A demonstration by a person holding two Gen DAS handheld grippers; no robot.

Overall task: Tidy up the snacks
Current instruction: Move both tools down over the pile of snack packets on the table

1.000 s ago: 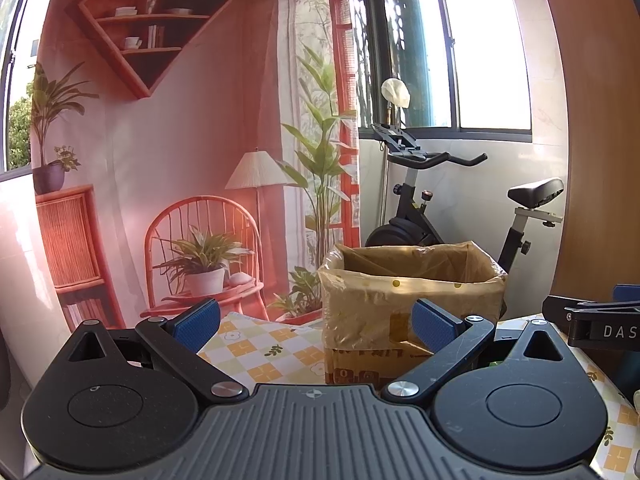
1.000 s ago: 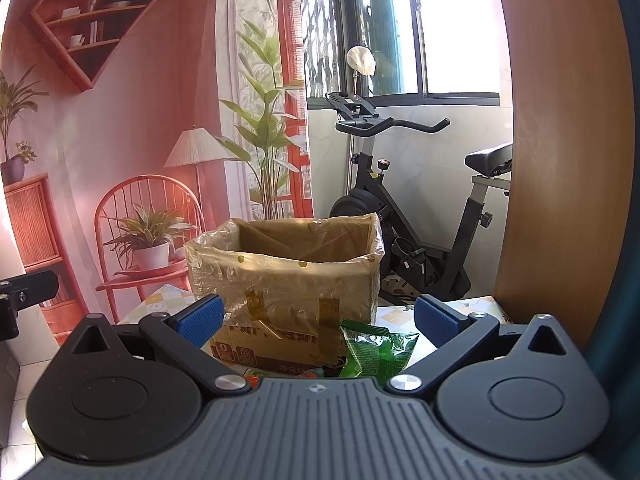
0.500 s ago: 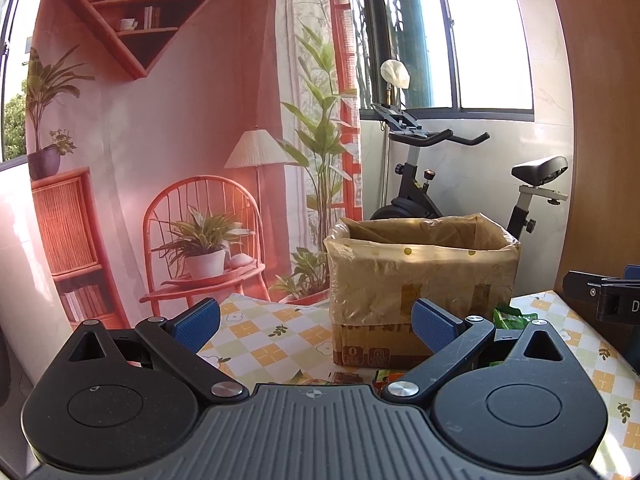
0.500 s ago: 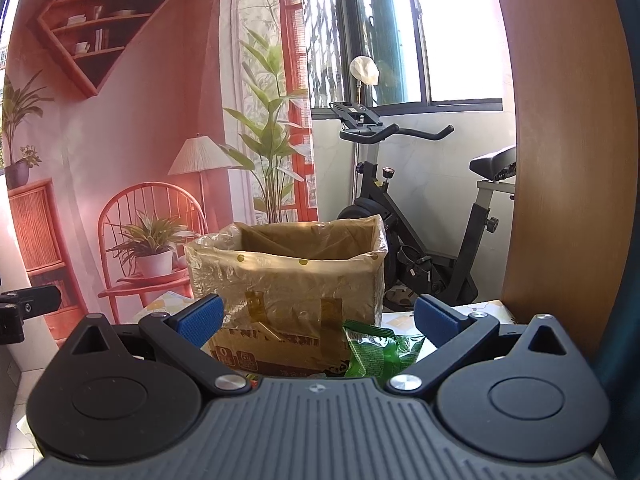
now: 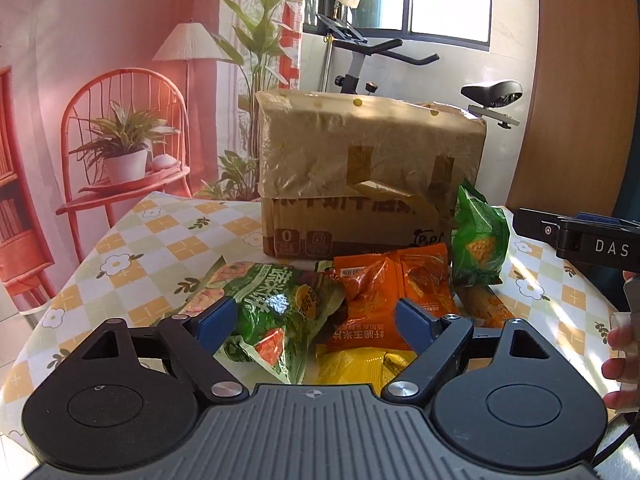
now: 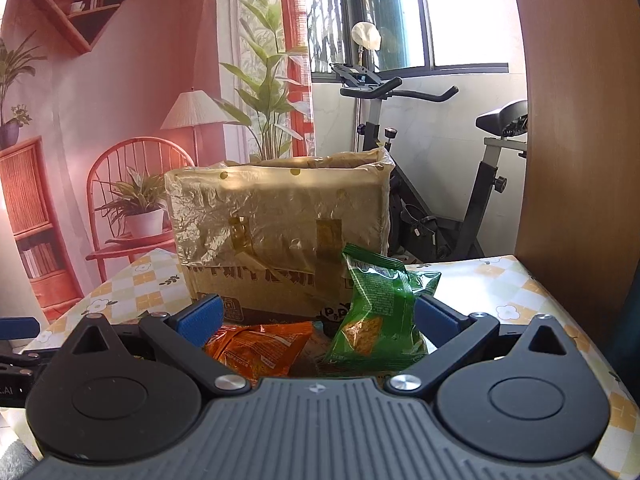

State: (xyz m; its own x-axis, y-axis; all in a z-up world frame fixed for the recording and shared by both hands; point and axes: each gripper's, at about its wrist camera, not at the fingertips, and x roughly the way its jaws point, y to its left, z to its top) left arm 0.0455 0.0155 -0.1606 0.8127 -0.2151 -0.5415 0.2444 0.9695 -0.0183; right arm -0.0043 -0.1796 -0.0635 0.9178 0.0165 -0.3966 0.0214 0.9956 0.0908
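A pile of snack packets lies on the checked tablecloth (image 5: 152,240) in front of a cardboard box (image 5: 368,168) lined with plastic. My left gripper (image 5: 314,320) hangs low over the pile, jaws closing, pads pressing on nothing. A green vegetable-crisp bag (image 5: 272,308) and orange packets (image 5: 384,300) lie between and beyond its fingers, with a yellow packet (image 5: 356,364) nearest. My right gripper (image 6: 318,320) is open. A green chip bag (image 6: 376,320) stands between its fingers, leaning on the box (image 6: 280,232), beside an orange packet (image 6: 260,344).
An exercise bike (image 6: 440,208) stands behind the table, and a wooden panel (image 6: 576,120) rises at the right. A printed backdrop with a chair and plants (image 5: 120,140) hangs behind. A person's hand (image 5: 620,352) shows at the right edge of the left wrist view.
Both grippers have sunk toward the table. The left one has tipped downward, bringing the snack pile into view, and its jaws have narrowed.
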